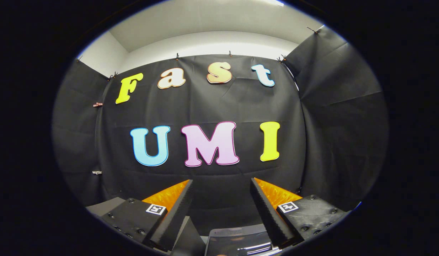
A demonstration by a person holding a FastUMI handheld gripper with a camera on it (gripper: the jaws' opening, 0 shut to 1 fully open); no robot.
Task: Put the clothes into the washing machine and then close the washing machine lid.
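Of the task's things, little can be made out. Below and between the fingers lies a dark glossy panel [240,241] with bright reflected streaks; it may be part of the washing machine's lid or top, but too little of it shows to say which, or whether a lid is up or down. A grey slab [103,206] sits beside the left finger, and I cannot tell what it belongs to. No clothes can be made out anywhere ahead of the fingers.

The gripper [222,183] is held level and pointed at the booth's wall of black cloth [205,106], well above the work. Its jaws stand wide apart with nothing between them.

This pose would fit two stages: the gripper raised before going down for a garment, or raised after the lid has been shut on the load. The pictures do not settle which. Either way, my judgement is that any further work calls for tilting the gripper downward so that the machine and its surroundings come ahead of the fingers.
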